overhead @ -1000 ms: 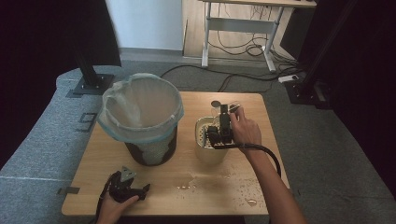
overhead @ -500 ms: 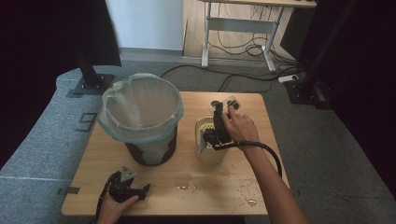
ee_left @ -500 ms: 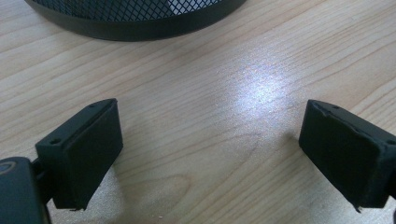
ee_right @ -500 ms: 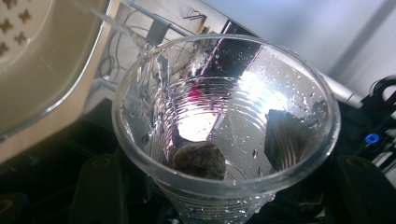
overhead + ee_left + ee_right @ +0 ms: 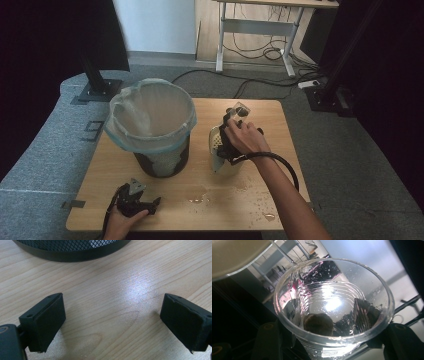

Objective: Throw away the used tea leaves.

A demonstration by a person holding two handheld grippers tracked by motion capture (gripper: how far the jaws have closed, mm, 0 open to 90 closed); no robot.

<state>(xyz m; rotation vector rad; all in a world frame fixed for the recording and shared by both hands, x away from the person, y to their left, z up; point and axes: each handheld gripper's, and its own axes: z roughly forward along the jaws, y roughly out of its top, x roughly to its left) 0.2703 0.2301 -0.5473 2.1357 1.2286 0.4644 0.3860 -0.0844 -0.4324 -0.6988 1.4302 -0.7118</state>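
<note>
Dim, soft high view; glare patch on table (image 5: 140, 287); clear cup (image 5: 332, 305) backlit, sparkling.

i find no readable text, label, brand, number or sign on any surface in the high view or either gripper view at this moment.

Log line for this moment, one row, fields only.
right hand-held gripper: shut on clear plastic cup, over cream container | left hand-held gripper: open, on table | lined bin: upright
</note>
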